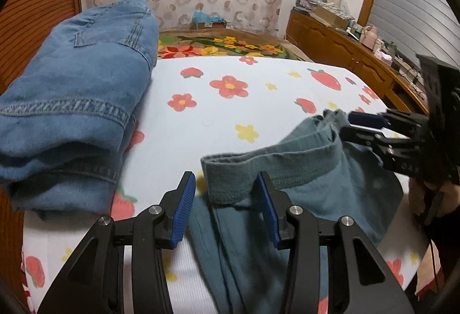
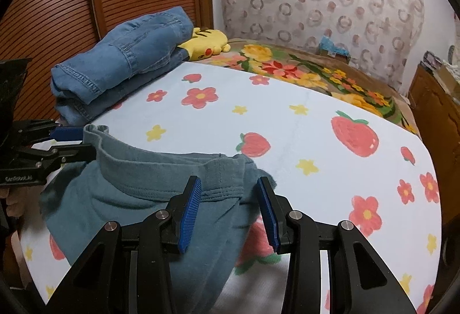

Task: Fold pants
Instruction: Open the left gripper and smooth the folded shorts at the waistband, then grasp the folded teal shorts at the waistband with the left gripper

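Note:
Teal-grey pants [image 1: 302, 178] lie on the flowered sheet [image 1: 201, 118], with the waistband lifted at both ends. My left gripper [image 1: 227, 184] is open around the waistband's left corner [image 1: 221, 170]; it also shows at the left edge of the right wrist view [image 2: 74, 138]. My right gripper [image 2: 228, 188] is open around the waistband's right end [image 2: 227, 170]; in the left wrist view it is at the far right [image 1: 353, 124]. The same pants fill the lower left of the right wrist view [image 2: 138, 199].
Folded blue jeans [image 1: 72, 101] are stacked at the left by the slatted wooden headboard [image 2: 57, 11]. A yellow plush toy [image 2: 207, 43] lies behind them. A floral blanket [image 2: 316, 69] covers the far bed. A wooden dresser [image 1: 345, 49] with clutter stands on the right.

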